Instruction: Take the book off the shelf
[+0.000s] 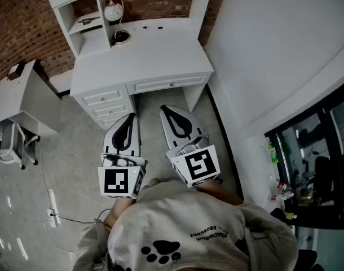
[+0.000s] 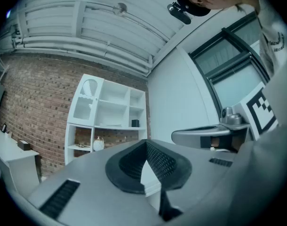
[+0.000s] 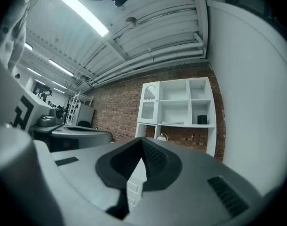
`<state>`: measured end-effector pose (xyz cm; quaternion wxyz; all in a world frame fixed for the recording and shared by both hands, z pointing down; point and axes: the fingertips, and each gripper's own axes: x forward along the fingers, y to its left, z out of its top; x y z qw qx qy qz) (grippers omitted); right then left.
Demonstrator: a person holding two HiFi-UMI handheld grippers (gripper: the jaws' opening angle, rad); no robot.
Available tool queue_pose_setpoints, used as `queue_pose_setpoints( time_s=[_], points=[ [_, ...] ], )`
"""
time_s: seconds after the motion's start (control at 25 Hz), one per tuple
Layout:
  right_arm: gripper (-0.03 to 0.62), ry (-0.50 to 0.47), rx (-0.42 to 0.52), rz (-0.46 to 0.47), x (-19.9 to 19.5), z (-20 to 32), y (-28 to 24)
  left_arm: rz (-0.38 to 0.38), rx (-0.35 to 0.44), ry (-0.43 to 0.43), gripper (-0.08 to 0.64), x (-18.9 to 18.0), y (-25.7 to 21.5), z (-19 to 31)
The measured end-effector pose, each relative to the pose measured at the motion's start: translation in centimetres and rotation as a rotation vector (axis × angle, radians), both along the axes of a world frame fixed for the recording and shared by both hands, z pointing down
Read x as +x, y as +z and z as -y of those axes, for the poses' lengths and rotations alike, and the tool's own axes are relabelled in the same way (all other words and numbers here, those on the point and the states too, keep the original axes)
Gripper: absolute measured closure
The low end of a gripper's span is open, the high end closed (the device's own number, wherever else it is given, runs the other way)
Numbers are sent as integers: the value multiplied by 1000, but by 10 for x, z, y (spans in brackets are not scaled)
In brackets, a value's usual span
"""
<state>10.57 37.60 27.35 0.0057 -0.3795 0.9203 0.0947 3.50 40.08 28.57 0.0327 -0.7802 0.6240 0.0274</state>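
Barely starting: holding left tongs (image 1: pixel 129 118) and right tongs (image 1: pixel 171 112) shut and empty, well apart from the shelf (image 3: pixel 189 100), leaving approach, grip and removal of the book undone.

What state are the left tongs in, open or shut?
Shut and empty. In the left gripper view the left tongs have their jaws together, pads meeting, with nothing between them.

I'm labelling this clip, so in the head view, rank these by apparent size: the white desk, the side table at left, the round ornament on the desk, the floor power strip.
1. white desk
2. side table
3. round ornament and power strip: they look about alike, so left unranked.
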Motion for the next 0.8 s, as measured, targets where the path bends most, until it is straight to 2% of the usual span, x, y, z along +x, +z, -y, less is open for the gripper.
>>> queue_pose_setpoints(
  time_s=[0.24,0.8],
  points=[
    [575,-1,17,7,-19,-6,-4,2,31,-2,551,-19,-5,-8],
    [575,5,-15,18,-35,14,2,-40,-22,1,551,-45,13,12]
  ],
)
